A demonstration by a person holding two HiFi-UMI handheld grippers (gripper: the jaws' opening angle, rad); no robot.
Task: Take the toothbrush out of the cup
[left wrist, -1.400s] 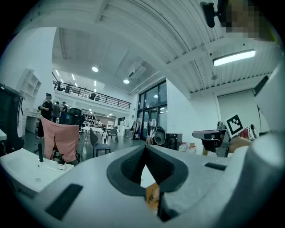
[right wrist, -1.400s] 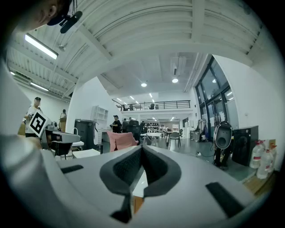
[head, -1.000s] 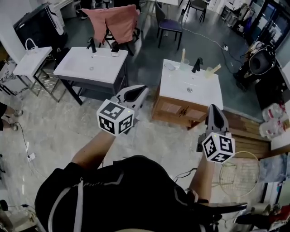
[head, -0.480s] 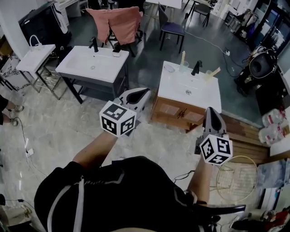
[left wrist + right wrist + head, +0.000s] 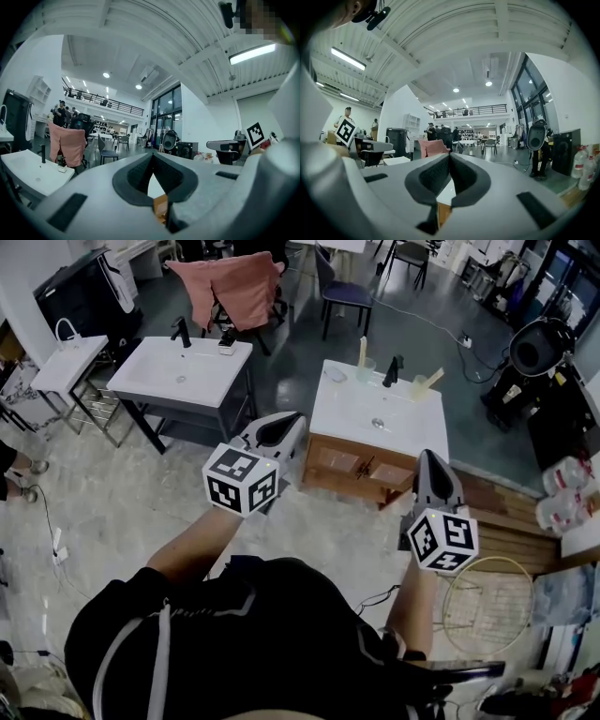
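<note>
The toothbrush (image 5: 362, 348) stands upright in the cup (image 5: 365, 371), at the back edge of the white table (image 5: 412, 432), just left of the black tap (image 5: 391, 371). On the tap's other side there's a second cup (image 5: 418, 387) with a pale stick (image 5: 437, 381) leaning out to the right; what that stick is, I can't tell. A small dish (image 5: 336, 375) sits near the back left corner. The table carries a basin and rests on a wooden cabinet (image 5: 349, 463).

Now the grippers: both are short of the table, out over the floor. The left gripper (image 5: 292, 418) points towards the cabinet's left corner, jaws pressed together, nothing between them. The right gripper (image 5: 429, 458) aims at the cabinet's right end, jaws likewise closed and empty. Each gripper view looks level across the room, with a bit of white top and a sliver of wood showing past the closed tips.

Further left is a second sink (image 5: 178, 371), and behind it a pink cloth (image 5: 225, 282) hangs over a chair.
</note>
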